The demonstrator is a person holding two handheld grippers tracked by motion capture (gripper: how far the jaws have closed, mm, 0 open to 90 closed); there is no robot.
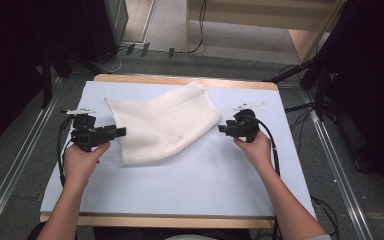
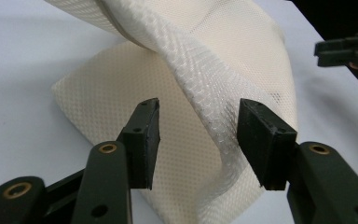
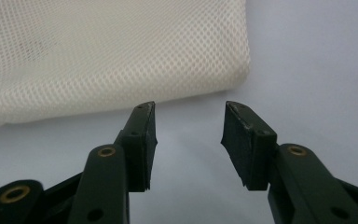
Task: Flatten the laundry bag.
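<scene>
The cream mesh fabric bag (image 1: 165, 127) is spread mid-table on the pale blue table (image 1: 190, 185), flanked for handling: left tool (image 2: 198, 135) gapes around a raised fold, right tool (image 3: 190, 140) is held apart, empty, just short of its edge.

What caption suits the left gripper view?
Left gripper, fingers open, faces a raised fold of cream mesh cloth lying on the pale blue table cover.

The cloth bag (image 1: 164, 124) lies on my desk (image 1: 190, 185) at the frame's upper middle. My left tool (image 1: 121, 131) sits just left of it, my right tool (image 1: 222, 128) just right, bag between them.
</scene>
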